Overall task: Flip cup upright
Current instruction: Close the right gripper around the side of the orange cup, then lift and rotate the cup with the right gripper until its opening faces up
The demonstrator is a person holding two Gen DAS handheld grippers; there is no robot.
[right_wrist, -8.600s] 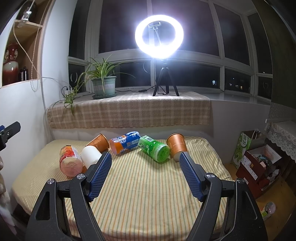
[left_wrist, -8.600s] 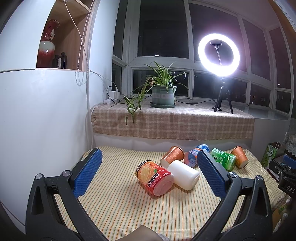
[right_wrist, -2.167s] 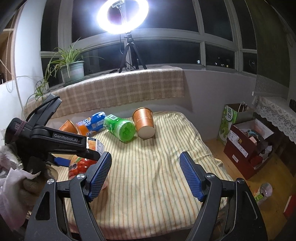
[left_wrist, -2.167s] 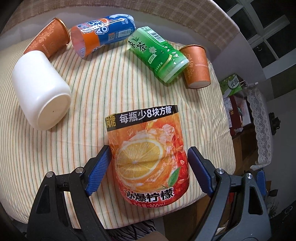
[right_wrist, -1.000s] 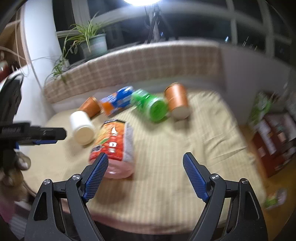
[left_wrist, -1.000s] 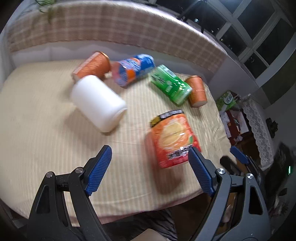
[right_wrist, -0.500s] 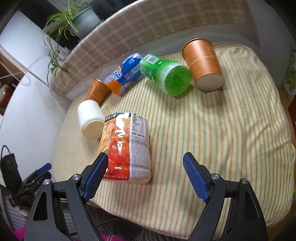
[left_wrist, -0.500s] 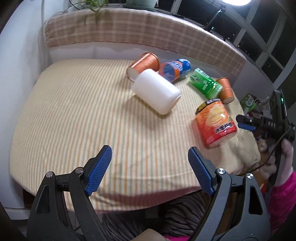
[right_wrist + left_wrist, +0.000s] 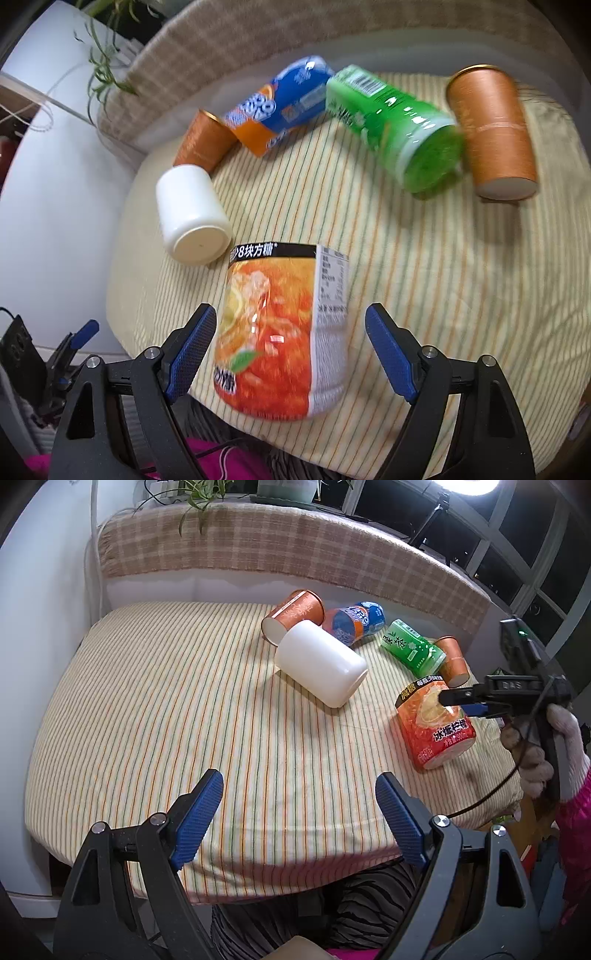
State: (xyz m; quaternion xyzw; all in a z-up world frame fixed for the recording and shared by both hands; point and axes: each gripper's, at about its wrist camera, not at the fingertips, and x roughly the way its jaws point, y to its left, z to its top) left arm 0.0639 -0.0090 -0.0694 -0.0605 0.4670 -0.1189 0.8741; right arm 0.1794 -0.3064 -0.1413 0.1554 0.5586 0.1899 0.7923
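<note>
An orange-labelled cup with lemon pictures stands on the striped table near its right front edge, also in the right wrist view. My right gripper is open, its jaws on either side of this cup without touching it; it shows in the left wrist view too. My left gripper is open and empty over the table's front edge. A white cup lies on its side mid-table.
Behind lie two copper-coloured paper cups, a blue-orange cup and a green cup, all on their sides. The striped table ends close in front. A checked ledge runs behind.
My right gripper has moved down and closer, so the orange cup now sits between its open jaws. My left gripper has barely moved.
</note>
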